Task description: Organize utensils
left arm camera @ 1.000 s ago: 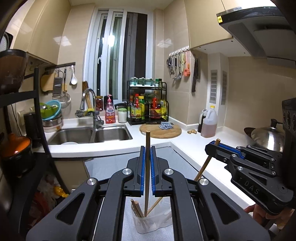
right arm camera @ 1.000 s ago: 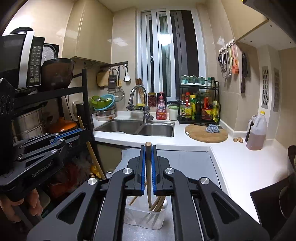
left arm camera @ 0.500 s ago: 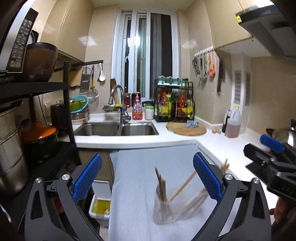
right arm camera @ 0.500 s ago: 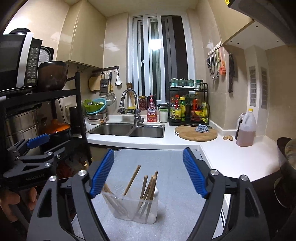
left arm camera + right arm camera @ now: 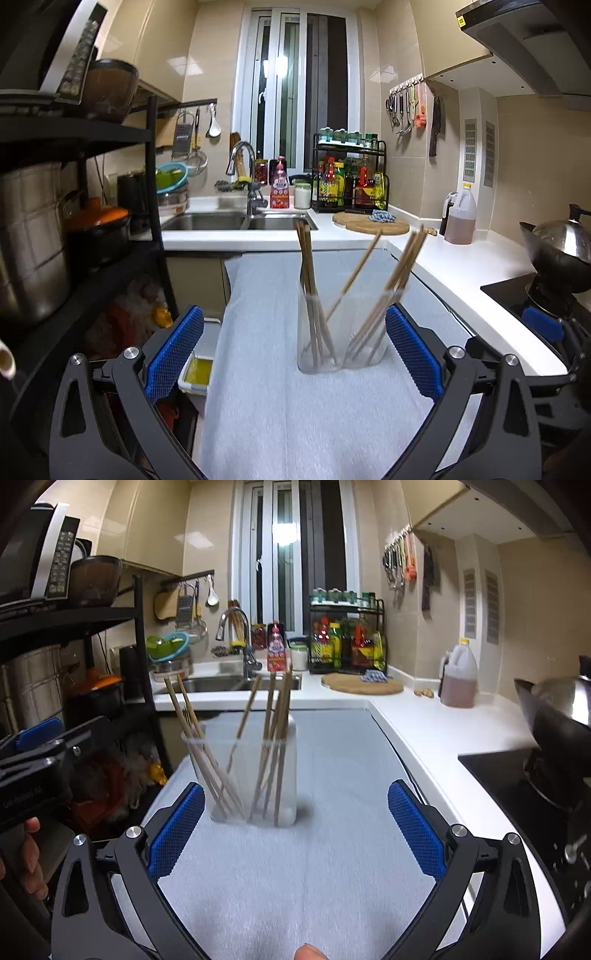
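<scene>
- Chopsticks [image 5: 308,288] standing bundled in the clear holder [image 5: 341,332] on the padded surface [image 5: 295,406], leaning on its rim to stay upright.
- Left tongs [image 5: 293,354] released, empty.
- Right tongs [image 5: 295,830] spreading wider, nothing between, short of the holder.

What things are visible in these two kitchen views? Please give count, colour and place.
Clear plastic holder: one, transparent, on the cloth.
Wooden chopsticks: several, brown, standing in the holder.
Textured cloth: one, pale grey-blue, under the holder.
Round wooden cutting board: one, tan, on the white counter.
Plastic jug: one, brown liquid inside, counter corner.
Steel double sink: one, silver, set in the counter.
Left gripper: one, black with blue pads, open, holding nothing.
Right gripper: one, same colours, jaws opening, nothing between them.
</scene>
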`<action>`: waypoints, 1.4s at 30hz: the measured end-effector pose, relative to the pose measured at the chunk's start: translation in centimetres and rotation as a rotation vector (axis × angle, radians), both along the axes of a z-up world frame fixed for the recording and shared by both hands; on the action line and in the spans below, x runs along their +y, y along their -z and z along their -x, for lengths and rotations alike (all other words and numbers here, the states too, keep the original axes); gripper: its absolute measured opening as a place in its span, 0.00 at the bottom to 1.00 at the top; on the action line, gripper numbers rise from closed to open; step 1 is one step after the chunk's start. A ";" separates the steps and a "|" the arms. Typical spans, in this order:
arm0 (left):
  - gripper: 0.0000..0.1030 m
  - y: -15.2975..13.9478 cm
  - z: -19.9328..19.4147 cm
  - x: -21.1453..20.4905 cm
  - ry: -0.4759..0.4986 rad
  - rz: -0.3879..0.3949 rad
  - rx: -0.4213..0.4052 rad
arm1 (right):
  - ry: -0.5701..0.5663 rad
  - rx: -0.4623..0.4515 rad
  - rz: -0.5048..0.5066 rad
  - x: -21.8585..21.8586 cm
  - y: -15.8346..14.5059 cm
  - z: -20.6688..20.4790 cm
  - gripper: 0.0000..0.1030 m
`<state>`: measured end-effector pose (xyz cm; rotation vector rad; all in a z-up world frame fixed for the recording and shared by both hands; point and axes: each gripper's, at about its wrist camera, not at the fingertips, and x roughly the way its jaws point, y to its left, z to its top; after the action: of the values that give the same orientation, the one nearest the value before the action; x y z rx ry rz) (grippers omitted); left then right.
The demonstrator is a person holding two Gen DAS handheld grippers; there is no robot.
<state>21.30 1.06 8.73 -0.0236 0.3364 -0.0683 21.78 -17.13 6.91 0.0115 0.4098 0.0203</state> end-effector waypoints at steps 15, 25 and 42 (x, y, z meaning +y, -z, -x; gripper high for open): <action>0.93 3.4 3.0 -0.3 -0.053 -0.023 0.020 | 0.014 0.042 0.021 0.6 3.9 2.6 0.95; 0.93 2.8 3.3 -0.4 -0.029 -0.026 0.006 | 0.009 0.042 0.012 0.5 3.8 3.0 0.95; 0.93 3.1 3.2 -0.6 -0.043 -0.038 0.022 | 0.002 0.053 0.006 0.7 3.9 3.0 0.95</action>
<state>18.12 0.48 5.61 0.0062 0.3592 -0.0192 18.75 -16.47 3.04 0.0068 0.4628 0.0166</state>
